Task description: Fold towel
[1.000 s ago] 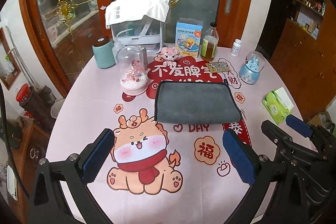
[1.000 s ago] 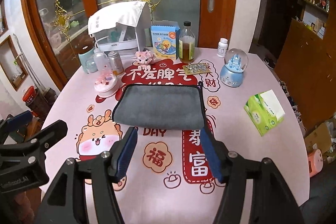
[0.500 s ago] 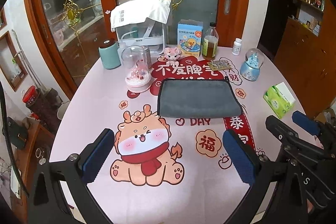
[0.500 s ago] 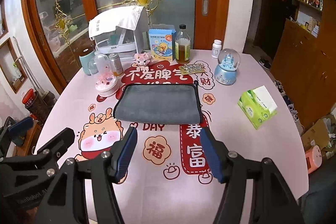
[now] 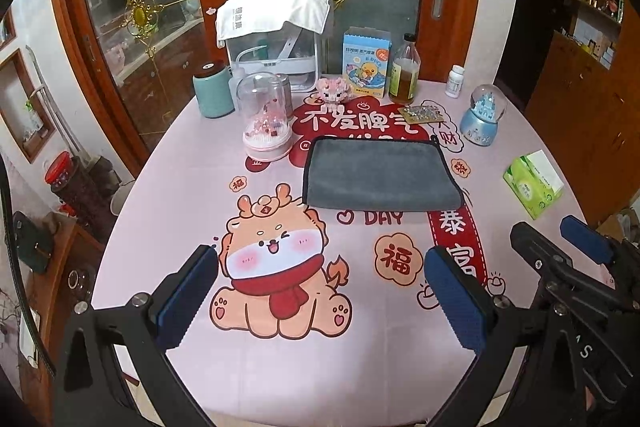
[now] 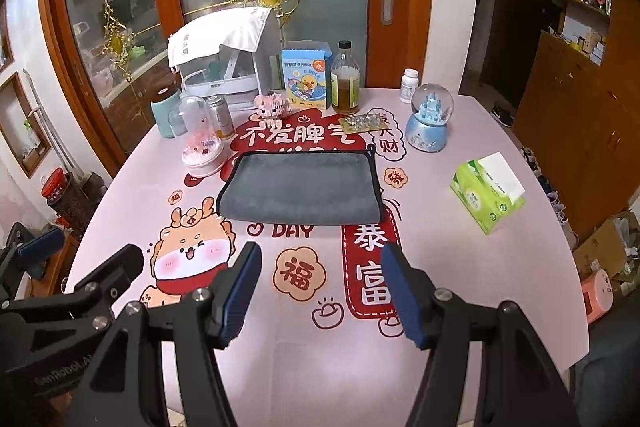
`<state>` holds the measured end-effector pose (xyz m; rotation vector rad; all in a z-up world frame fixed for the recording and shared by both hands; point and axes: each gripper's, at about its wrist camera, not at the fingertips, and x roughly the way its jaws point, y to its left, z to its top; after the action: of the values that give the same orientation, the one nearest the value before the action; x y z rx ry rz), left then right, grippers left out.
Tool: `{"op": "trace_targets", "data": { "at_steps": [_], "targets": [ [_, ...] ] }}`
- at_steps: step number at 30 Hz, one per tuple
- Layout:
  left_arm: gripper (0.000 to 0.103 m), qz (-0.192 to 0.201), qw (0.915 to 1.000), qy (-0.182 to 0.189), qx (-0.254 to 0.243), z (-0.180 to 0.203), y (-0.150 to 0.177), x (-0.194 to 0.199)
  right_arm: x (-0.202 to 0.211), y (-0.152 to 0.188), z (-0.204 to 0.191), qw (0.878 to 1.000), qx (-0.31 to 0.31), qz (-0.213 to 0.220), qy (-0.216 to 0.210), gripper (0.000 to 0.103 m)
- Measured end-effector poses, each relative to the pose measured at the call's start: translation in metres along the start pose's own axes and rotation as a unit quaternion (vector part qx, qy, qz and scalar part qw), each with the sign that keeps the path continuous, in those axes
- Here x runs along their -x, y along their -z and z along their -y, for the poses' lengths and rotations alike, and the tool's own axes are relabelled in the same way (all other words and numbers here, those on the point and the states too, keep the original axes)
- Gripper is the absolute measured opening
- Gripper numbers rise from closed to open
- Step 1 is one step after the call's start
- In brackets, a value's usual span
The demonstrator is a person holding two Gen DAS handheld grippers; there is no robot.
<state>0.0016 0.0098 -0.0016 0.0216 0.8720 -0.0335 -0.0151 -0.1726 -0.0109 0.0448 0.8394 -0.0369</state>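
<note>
The grey towel (image 6: 300,185) lies flat mid-bench, long axis running 9 to 3 o'clock. It sits at 12 o'clock from the right gripper (image 6: 320,293), the nearer one, and toward 1 o'clock from the left gripper (image 5: 320,297). Both grippers gape, empty.

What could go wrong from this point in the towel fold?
1. The glass dome stands just beside the towel's left edge; a reach for that side might knock it.
2. The pill sheet lies close behind the towel, so lifting the far edge could drag it.
3. Both grippers, left and right, are open and well short of the towel, so it could bunch if pinched unevenly.
</note>
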Motion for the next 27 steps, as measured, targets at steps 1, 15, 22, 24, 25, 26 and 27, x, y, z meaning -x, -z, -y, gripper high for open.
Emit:
{"op": "trace_targets", "data": {
  "at_steps": [1,15,22,24,25,26,27],
  "targets": [
    [0.102,0.000,1.0000,0.000,0.000,0.000,0.000,0.000,0.000,0.001,0.000,1.000,0.000,-0.001,-0.001,0.062],
    [0.102,-0.007,1.0000,-0.004,-0.003,-0.002,0.005,0.003,0.003,0.009,-0.004,1.000,-0.005,-0.009,0.003,0.062],
    [0.102,-0.007,1.0000,-0.004,-0.002,-0.003,0.007,0.003,0.005,0.009,-0.004,1.000,-0.004,-0.009,0.004,0.062],
    [0.102,-0.009,0.9999,-0.005,0.000,-0.004,0.010,0.003,0.005,0.009,-0.004,1.000,-0.003,-0.010,0.004,0.062],
    [0.102,-0.010,0.9999,-0.005,0.001,-0.005,0.011,0.003,0.005,0.010,-0.004,1.000,-0.003,-0.010,0.005,0.062],
    [0.102,-0.011,0.9999,-0.006,0.001,-0.005,0.012,0.003,0.005,0.009,-0.005,1.000,-0.003,-0.010,0.005,0.062],
    [0.102,-0.011,0.9999,-0.008,0.001,-0.005,0.014,0.003,0.005,0.010,-0.005,1.000,-0.002,-0.011,0.005,0.062]
  ]
}}
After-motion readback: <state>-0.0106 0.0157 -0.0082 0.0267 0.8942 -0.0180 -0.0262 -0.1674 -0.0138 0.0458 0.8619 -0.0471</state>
